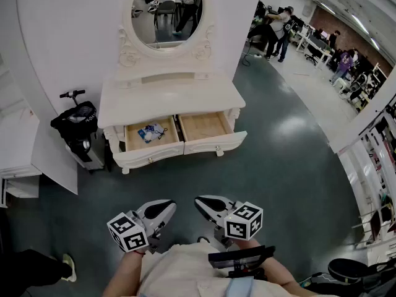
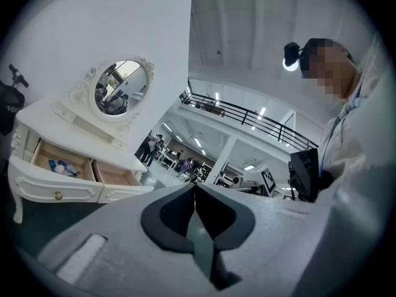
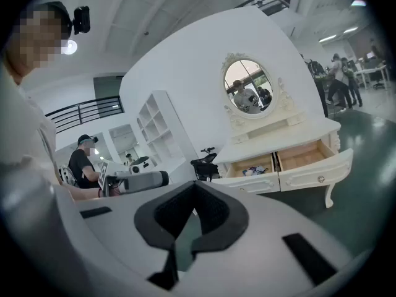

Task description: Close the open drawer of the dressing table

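- The table [image 1: 167,98] stands against the white wall, at the top of the head view, with an oval mirror [image 1: 166,11] above it.
- Both of its drawers are pulled out toward the person: the left drawer [image 1: 151,155] and the right drawer [image 1: 213,143], side by side.
- In the left drawer lies a small blue and white thing [image 1: 150,132], maybe a packet; it is too small to tell. The right drawer looks bare inside.
- The left gripper [image 1: 162,210] is low in the head view, close to the person's body. Its jaws are together with nothing between them, as the left gripper view shows [image 2: 195,193].
- The right gripper [image 1: 206,204] is just beside it. Its jaws are also closed on nothing [image 3: 195,193].
- Both grippers are well apart from the table. A strip of dark floor [image 1: 185,178] lies between them and the drawer fronts, and neither touches a drawer.
- A black scooter [image 1: 77,125] stands near the table's left side.
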`<state>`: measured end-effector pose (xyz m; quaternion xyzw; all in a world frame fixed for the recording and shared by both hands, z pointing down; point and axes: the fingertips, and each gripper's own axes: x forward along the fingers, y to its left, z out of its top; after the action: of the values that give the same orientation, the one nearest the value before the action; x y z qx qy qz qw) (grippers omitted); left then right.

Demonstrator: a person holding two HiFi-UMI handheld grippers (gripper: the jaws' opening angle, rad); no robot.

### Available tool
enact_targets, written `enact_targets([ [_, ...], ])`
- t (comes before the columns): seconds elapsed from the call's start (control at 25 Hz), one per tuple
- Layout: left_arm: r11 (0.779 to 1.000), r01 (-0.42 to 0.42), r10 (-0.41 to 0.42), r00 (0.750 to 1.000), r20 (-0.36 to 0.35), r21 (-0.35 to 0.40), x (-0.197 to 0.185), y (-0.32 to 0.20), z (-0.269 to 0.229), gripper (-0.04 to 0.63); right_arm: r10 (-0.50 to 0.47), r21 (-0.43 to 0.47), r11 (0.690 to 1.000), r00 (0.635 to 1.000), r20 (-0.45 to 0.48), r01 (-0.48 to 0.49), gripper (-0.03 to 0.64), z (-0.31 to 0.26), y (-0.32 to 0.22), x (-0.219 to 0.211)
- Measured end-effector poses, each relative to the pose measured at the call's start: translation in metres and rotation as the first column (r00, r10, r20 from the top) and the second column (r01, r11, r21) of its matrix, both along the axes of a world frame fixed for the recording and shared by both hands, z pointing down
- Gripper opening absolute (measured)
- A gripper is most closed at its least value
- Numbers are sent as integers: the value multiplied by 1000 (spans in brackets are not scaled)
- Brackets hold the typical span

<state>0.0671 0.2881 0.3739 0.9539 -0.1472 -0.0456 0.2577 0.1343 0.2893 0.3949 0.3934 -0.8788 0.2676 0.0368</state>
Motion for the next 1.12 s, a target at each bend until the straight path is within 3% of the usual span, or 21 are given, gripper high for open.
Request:
enact_targets([
  [0.64, 1000, 8, -8, 1000, 2, -28, -1, -15, 11, 9, -11, -4, 1000, 1000, -11, 11, 17, 7, -20, -6],
  [1.12, 994, 106, -105, 994, 15, -36, -58, -36, 14, 9, -88, -30, 996, 995, -43, 87, 18, 12, -48, -57],
])
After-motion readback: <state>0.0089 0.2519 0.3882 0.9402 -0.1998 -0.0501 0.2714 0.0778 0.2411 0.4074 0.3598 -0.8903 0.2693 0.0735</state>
